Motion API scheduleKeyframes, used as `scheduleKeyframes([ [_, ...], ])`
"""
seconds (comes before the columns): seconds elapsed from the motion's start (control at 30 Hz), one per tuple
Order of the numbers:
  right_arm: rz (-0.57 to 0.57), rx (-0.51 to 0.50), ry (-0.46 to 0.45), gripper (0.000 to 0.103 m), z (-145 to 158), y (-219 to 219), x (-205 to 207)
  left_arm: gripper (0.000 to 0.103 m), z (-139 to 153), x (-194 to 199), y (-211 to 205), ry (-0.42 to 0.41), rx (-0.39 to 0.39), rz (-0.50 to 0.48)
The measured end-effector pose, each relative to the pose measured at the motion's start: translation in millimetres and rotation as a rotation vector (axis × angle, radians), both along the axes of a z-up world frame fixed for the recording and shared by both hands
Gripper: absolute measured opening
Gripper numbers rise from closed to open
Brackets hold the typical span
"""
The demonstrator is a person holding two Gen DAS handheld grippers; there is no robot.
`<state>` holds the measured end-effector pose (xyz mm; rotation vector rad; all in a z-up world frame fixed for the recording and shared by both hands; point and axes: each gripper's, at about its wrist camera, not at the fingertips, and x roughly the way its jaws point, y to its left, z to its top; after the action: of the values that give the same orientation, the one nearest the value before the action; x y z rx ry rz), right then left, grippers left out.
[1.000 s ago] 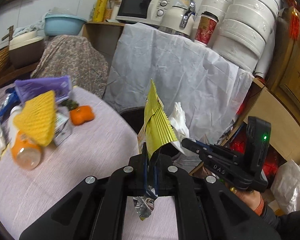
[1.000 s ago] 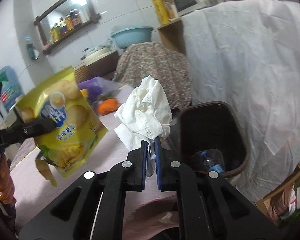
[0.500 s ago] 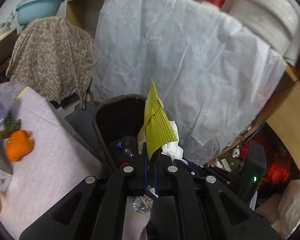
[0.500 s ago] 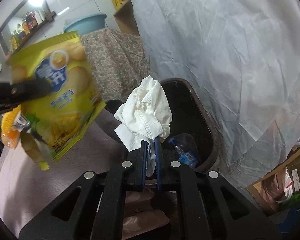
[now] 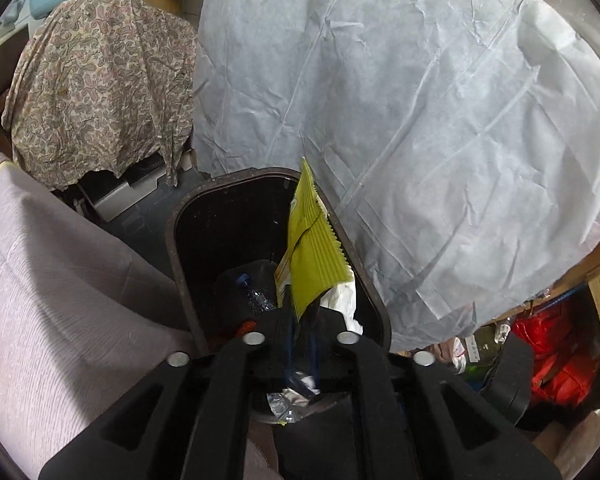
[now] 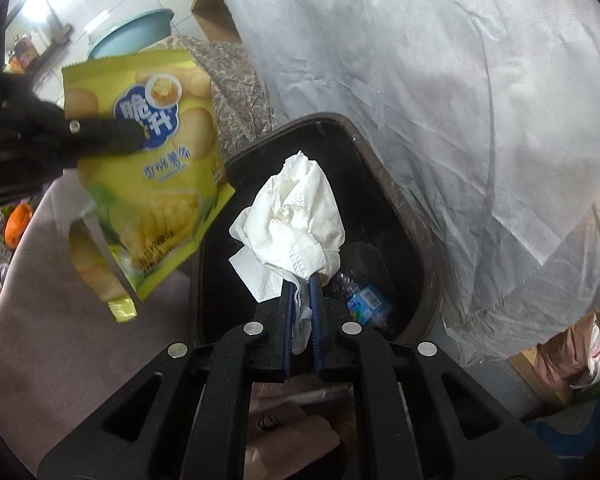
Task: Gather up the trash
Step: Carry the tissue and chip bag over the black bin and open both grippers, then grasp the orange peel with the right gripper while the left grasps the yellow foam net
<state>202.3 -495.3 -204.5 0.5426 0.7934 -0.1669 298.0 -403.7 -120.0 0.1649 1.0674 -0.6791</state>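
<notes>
We see a dark trash bin (image 5: 182, 248) beside the tabletop (image 5: 60, 280), a plastic bottle (image 6: 364, 300) inside. Above it, our left hand-held gripper (image 5: 302, 316) pinches a yellow chip bag (image 5: 312, 256), seen edge-on; only the right view shows its printed front (image 6: 156, 168). Our right hand-held gripper (image 6: 300, 286) pinches a crumpled white tissue (image 6: 296, 220).

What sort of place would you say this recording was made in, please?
Most likely a cluttered home kitchen or dining corner: white wall tiles, a teal wash basin by a shelf of jars, and a cloth-covered table beside a dark trash bin.
</notes>
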Motion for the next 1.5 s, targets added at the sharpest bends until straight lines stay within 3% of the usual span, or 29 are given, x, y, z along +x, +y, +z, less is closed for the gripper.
scheduleKeyframes([
  [0.03, -0.001, -0.005, 0.003, 0.012, -0.3, -0.9, 1.7, 0.030, -0.3, 0.7, -1.5, -0.004, -0.002, 0.005],
  [0.07, -0.002, -0.016, 0.014, 0.019, -0.9, -1.5, 4.2, 0.055, 0.7, 0.6, -0.7, -0.014, -0.007, 0.018],
  [0.1, -0.006, -0.023, 0.023, 0.027, -1.7, -1.5, 4.9, 0.072, 2.7, 0.3, 1.5, -0.030, -0.015, 0.033],
  [0.13, -0.013, -0.028, 0.025, 0.049, -2.2, -1.9, 4.3, 0.073, 5.4, -0.1, 3.9, -0.050, -0.026, 0.047],
  [0.17, -0.030, -0.042, 0.020, 0.062, -2.0, -2.2, 1.9, 0.073, 6.7, 1.0, 3.8, -0.059, -0.029, 0.054],
  [0.2, -0.045, -0.060, 0.017, 0.064, -1.5, -1.6, -0.7, 0.073, 7.8, 1.1, 4.6, -0.061, -0.029, 0.056],
  [0.47, -0.054, -0.052, 0.039, 0.066, -2.7, 1.5, -12.5, 0.076, 17.3, -7.6, 11.5, -0.098, -0.039, 0.042],
  [0.8, 0.001, -0.072, -0.001, 0.066, 31.8, 23.2, -25.9, 0.085, 49.7, -38.2, 59.5, -0.135, -0.117, -0.006],
  [0.93, 0.049, -0.099, -0.047, 0.073, 58.1, 44.0, -35.6, 0.088, 67.6, -53.4, 101.8, -0.144, -0.155, 0.003],
  [1.1, 0.145, -0.136, -0.105, 0.073, 92.9, 78.5, -42.2, 0.092, 86.9, -72.5, 164.3, -0.198, -0.161, 0.041],
  [1.23, 0.256, -0.173, -0.165, 0.074, 123.5, 117.4, -45.5, 0.093, 95.3, -86.0, 224.0, -0.256, -0.134, 0.117],
  [1.33, 0.337, -0.143, -0.198, 0.077, 137.9, 139.6, -43.2, 0.093, 96.2, -94.3, 262.6, -0.323, -0.081, 0.182],
  [1.5, 0.419, -0.145, -0.202, 0.077, 148.9, 171.7, -27.4, 0.093, 86.1, -95.8, 313.0, -0.324, -0.025, 0.264],
])
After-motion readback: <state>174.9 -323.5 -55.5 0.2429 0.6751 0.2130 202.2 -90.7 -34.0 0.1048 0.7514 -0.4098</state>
